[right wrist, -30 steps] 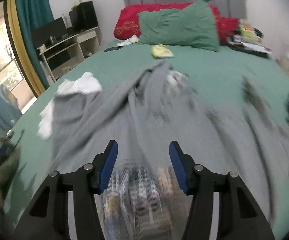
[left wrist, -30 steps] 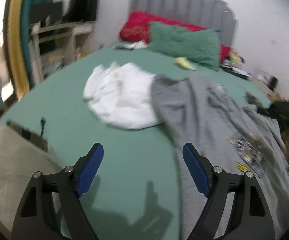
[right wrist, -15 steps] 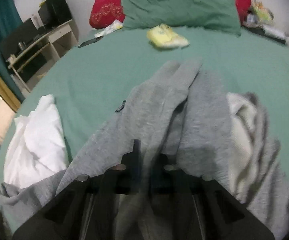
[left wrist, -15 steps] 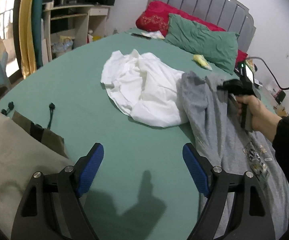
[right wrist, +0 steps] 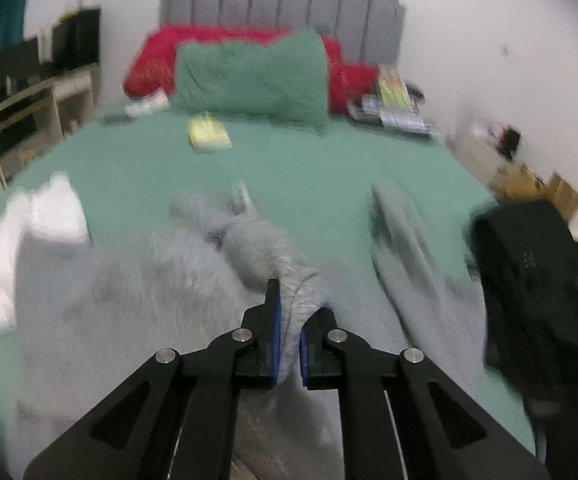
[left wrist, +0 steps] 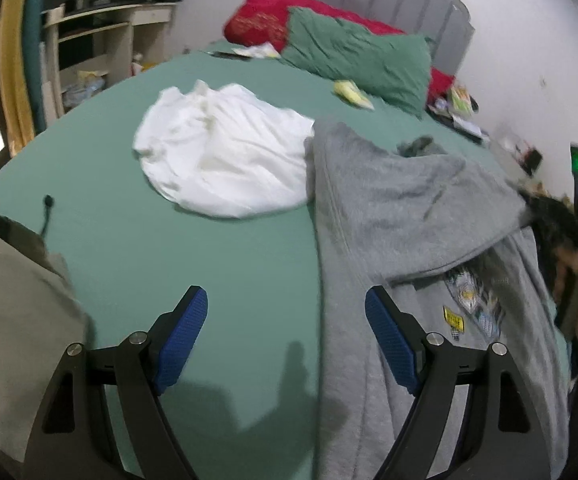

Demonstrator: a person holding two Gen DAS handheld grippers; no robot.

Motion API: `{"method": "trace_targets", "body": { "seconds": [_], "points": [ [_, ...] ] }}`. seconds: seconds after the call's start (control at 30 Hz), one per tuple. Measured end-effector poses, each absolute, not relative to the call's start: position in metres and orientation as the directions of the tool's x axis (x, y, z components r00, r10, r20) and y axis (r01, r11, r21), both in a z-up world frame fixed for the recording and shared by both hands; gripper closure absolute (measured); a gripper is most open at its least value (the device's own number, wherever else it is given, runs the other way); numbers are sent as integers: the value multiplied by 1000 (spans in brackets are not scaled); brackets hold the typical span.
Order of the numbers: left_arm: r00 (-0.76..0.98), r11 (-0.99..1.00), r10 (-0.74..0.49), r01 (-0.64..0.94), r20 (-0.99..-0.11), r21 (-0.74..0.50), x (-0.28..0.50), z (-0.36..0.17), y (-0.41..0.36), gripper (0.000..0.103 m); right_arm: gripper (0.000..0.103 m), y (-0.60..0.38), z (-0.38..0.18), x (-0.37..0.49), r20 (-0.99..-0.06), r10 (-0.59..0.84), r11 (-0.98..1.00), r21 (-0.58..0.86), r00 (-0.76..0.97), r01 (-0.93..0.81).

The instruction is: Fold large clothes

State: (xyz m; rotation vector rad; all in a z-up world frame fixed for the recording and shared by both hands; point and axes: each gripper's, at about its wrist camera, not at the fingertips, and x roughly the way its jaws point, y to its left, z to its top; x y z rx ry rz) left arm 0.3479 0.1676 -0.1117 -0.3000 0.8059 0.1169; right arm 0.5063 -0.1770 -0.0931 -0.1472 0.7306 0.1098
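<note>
Right gripper: we have it clenched on a bunched fold of the grey sweatshirt, so that part lifts clear for folding.
Left gripper: spread wide, holding nothing, hovering by the sweatshirt's near edge.
Sweatshirt: on the green bed, long axis running from us toward the headboard, beside the white garment.

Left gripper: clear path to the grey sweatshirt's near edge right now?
Probably yes. The left gripper is open and holds nothing, and the grey sweatshirt edge lies flat on the green bedsheet just by its right finger, nothing between them.
</note>
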Motion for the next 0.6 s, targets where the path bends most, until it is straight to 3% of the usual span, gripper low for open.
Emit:
{"method": "trace_targets", "body": {
  "seconds": [0.03, 0.13, 0.17, 0.27, 0.4, 0.53, 0.57, 0.6],
  "points": [
    [682, 955, -18, -206, -731, -215, 347, -114, 163, 19, 92, -185, -106, 498, -705, 89, 982, -55, 703, -179],
    [671, 958, -44, -181, -740, -221, 346, -120, 154, 19, 60, -212, -143, 470, -780, 229, 963, 94, 583, -253],
    [668, 958, -53, -176, -743, -227, 345, -121, 153, 19, 49, -226, -146, 460, -769, 274, 952, 130, 577, -278],
    [669, 956, -70, -167, -740, -241, 344, -121, 155, 19, 31, -263, -131, 461, -683, 335, 941, 210, 649, -265],
    [679, 953, -82, -160, -730, -256, 348, -119, 159, 19, 30, -298, -136, 524, -639, 469, 874, 434, 609, -218],
    [671, 952, -106, -145, -734, -270, 357, -122, 157, 19, 31, -270, -160, 573, -670, 531, 842, 485, 519, -235],
    [670, 951, -111, -142, -734, -273, 359, -123, 157, 19, 33, -258, -169, 580, -706, 504, 861, 453, 497, -231],
    [671, 952, -116, -135, -732, -275, 360, -123, 156, 19, 44, -246, -175, 583, -723, 486, 873, 422, 491, -243]
  ]
}}
